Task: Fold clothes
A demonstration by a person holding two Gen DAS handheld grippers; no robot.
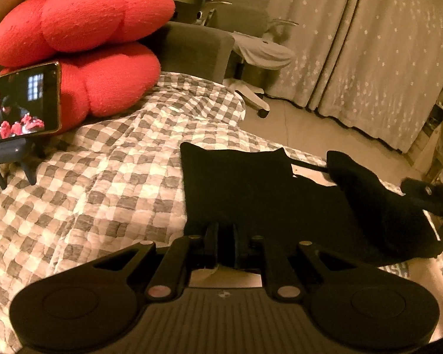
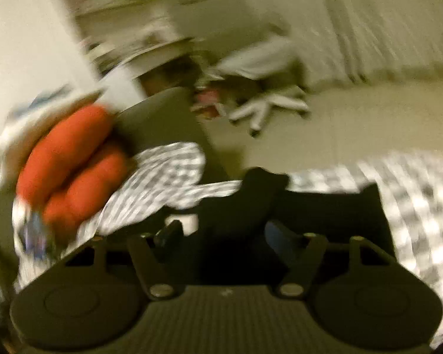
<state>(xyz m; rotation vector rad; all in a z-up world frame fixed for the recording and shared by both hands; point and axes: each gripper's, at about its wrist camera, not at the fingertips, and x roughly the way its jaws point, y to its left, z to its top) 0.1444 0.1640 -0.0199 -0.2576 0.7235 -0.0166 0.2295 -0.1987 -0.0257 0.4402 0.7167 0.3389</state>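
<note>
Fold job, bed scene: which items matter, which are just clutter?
Job:
black garment on checked bedspread
left gripper, jaws shut on its near edge
right gripper, jaws open, lifting a fold

Clutter:
red cushions
phone on stand
office chair
curtain

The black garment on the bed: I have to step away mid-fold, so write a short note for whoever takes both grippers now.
Left gripper: shut on the near edge of the black garment.
Right gripper: fingers spread; view blurred, grip unclear.
Garment lies on the checkered bedspread, its right part raised in a hump.
Done: partly folded, it seems.
Left: lay the raised part flat, finish folding.
</note>
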